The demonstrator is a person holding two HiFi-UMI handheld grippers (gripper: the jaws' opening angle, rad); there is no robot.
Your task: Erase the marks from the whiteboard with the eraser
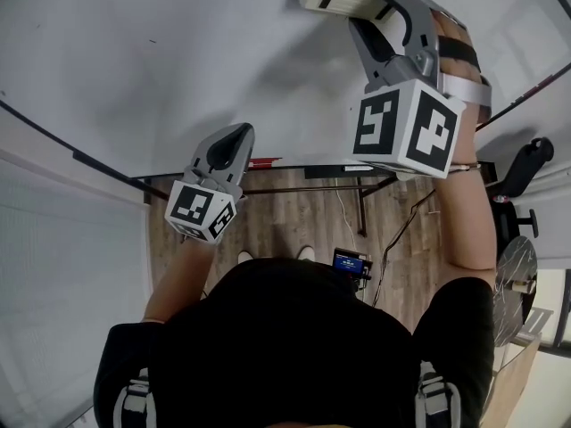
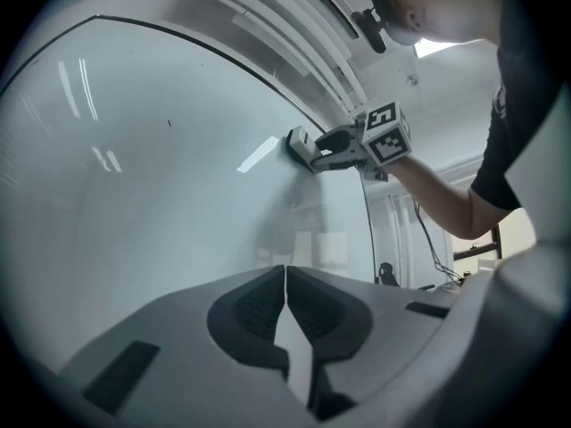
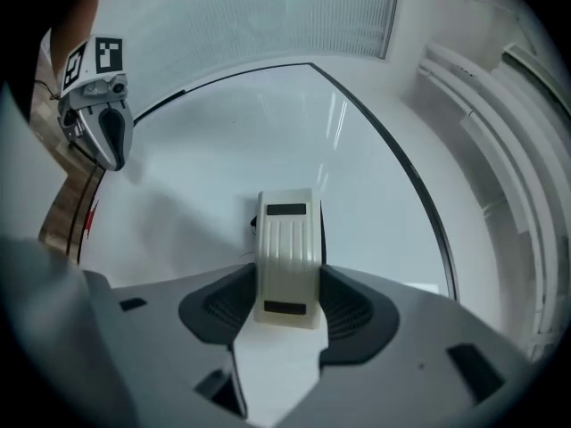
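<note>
Few marks (image 2: 169, 123) show on the whiteboard (image 1: 178, 78), seemingly nearly clean; right tongs (image 3: 287, 303) pinch the eraser (image 3: 287, 239) against it, left tongs (image 2: 285, 308) pressed together.

Black tee (image 1: 294, 337); grey left gripper (image 1: 241, 132), right gripper (image 3: 287, 279), b&w marker cubes (image 1: 406, 132).

Bright, cool and even throughout; lit from overhead, with a glowing ceiling light (image 2: 439, 47) at the upper right of the left gripper view; pale streaks of glare across the whiteboard (image 2: 161, 194) at its far left there, and near the top in the right gripper view; soft grey shadow on the board by the left gripper (image 3: 100, 123); thin dark one beside the eraser (image 3: 286, 257); heavy fisheye bowing, black corners; nearest jaws slightly soft.
</note>
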